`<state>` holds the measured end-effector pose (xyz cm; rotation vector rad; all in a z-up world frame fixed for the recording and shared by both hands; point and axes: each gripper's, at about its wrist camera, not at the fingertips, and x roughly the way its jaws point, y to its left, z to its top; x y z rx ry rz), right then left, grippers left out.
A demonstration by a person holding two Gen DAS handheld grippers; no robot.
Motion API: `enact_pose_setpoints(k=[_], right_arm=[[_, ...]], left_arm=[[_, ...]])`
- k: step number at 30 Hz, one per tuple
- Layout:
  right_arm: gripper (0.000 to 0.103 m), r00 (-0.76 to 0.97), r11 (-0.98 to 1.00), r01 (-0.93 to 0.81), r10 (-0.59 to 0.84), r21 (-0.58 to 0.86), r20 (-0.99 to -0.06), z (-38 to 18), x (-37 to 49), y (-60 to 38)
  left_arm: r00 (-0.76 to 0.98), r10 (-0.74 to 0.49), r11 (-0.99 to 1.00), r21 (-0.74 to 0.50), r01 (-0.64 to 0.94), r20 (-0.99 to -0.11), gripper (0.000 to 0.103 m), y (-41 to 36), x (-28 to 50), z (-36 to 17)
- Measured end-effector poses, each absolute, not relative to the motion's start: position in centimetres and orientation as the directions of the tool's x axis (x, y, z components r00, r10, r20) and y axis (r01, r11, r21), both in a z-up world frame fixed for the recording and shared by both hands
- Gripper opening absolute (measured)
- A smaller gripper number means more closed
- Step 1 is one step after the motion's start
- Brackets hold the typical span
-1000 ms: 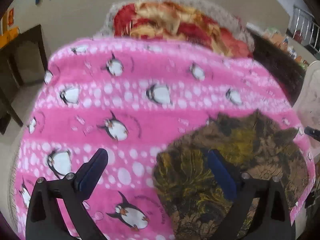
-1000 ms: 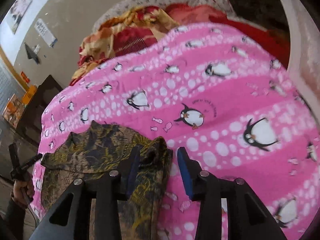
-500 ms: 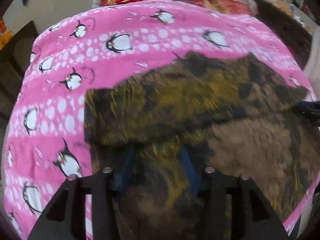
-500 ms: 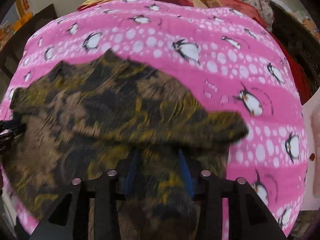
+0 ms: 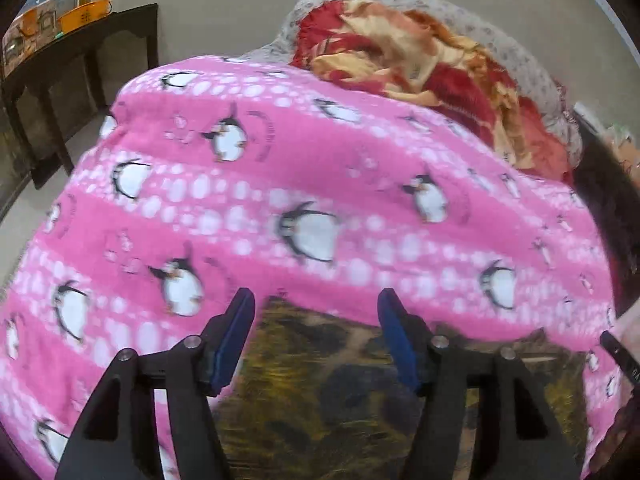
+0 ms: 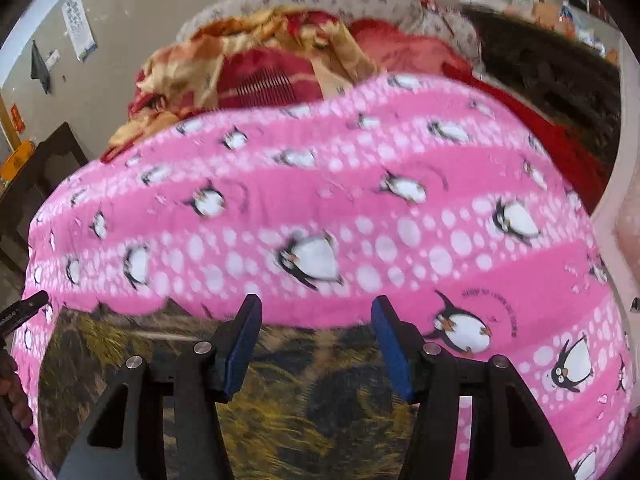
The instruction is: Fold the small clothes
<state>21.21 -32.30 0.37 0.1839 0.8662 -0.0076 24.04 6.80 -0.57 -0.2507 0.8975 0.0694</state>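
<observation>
Pink fleece printed with penguins, the blanket (image 5: pixel 320 184) covers the bed and fills most of both wrist views. At the far left of the left wrist view a dark wooden counter (image 5: pixel 80 40) stands against the wall with orange containers (image 5: pixel 86 14) on top; what they hold cannot be made out. Behind the blanket lies a crumpled red and gold cloth (image 5: pixel 420 60) against a grey floral pillow (image 5: pixel 500 48). The brown and yellow patterned garment (image 5: pixel 320 392) lies flat on the near part of the blanket, its far edge running just beyond the fingertips. The left gripper (image 5: pixel 316 304) has its jaws apart, having just been opening, with nothing pinched; the garment lies below and between them. In the right wrist view the garment (image 6: pixel 300 400) again spreads beneath the right gripper (image 6: pixel 316 308), whose jaws have likewise just been opening and stand apart, clear of the cloth.
</observation>
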Motion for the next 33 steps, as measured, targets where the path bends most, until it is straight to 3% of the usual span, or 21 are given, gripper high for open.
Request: enact_pose_setpoints(k=[3, 7, 9, 10, 13, 17, 25, 28, 29, 30, 33], right_arm=[[0.062, 0.608, 0.989, 0.128, -0.016, 0.078, -0.794, -1.0, 21.7, -30.8], [0.062, 0.556, 0.992, 0.121, -0.051, 0.02, -0.83, -5.9, 22.2, -31.6], [0.068, 0.595, 0.993, 0.107, -0.018, 0.058, -0.803, -6.2, 21.6, -32.4], [0.068, 0.601, 0.992, 0.105, -0.006, 0.071, -0.799, -6.2, 21.6, -32.6], [0.071, 0.601, 0.99, 0.095, 0.024, 0.102, -0.799, -6.7, 22.2, -33.0], [0.074, 0.599, 0.985, 0.099, 0.056, 0.144, -0.799, -7.2, 22.7, -34.1], [0.075, 0.561, 0.983, 0.114, 0.056, 0.144, -0.826, -5.9, 22.4, -33.8], [0.076, 0.655, 0.988, 0.069, 0.06, 0.138, -0.753, -1.3, 19.2, -32.6], [0.082, 0.664, 0.99, 0.043, 0.074, 0.137, -0.744, -0.5, 18.3, -32.0], [0.088, 0.661, 0.991, -0.002, 0.103, 0.135, -0.743, 0.4, 16.8, -30.8], [0.091, 0.612, 0.994, -0.078, 0.107, 0.075, -0.784, 0.0, 13.8, -27.8]], left_arm=[[0.626, -0.053, 0.981, -0.156, -0.112, -0.778, 0.064, 3.8, 23.6, -2.6], [0.617, 0.079, 0.994, 0.015, -0.108, -0.783, 0.064, 3.9, 22.7, -6.7], [0.647, 0.0, 0.987, -0.106, -0.125, -0.762, 0.065, 6.1, 22.0, -6.5], [0.656, 0.013, 0.982, -0.115, -0.152, -0.755, 0.073, 6.7, 21.8, -6.4], [0.626, -0.01, 0.968, -0.164, -0.189, -0.779, 0.076, 7.8, 22.7, -7.2], [0.611, 0.024, 0.978, -0.108, -0.177, -0.791, 0.082, 7.0, 23.4, -7.3], [0.569, 0.075, 0.988, -0.018, -0.155, -0.819, 0.086, 5.6, 23.9, -5.8], [0.626, -0.007, 0.99, -0.094, -0.107, -0.78, 0.086, 4.8, 21.1, -2.6], [0.635, -0.041, 0.991, -0.114, -0.074, -0.772, 0.086, 4.0, 19.7, -1.7], [0.64, -0.056, 0.992, -0.113, -0.048, -0.767, 0.086, 3.0, 18.4, -1.2], [0.619, -0.118, 0.992, -0.122, 0.036, -0.777, 0.086, -0.3, 14.5, -1.5]])
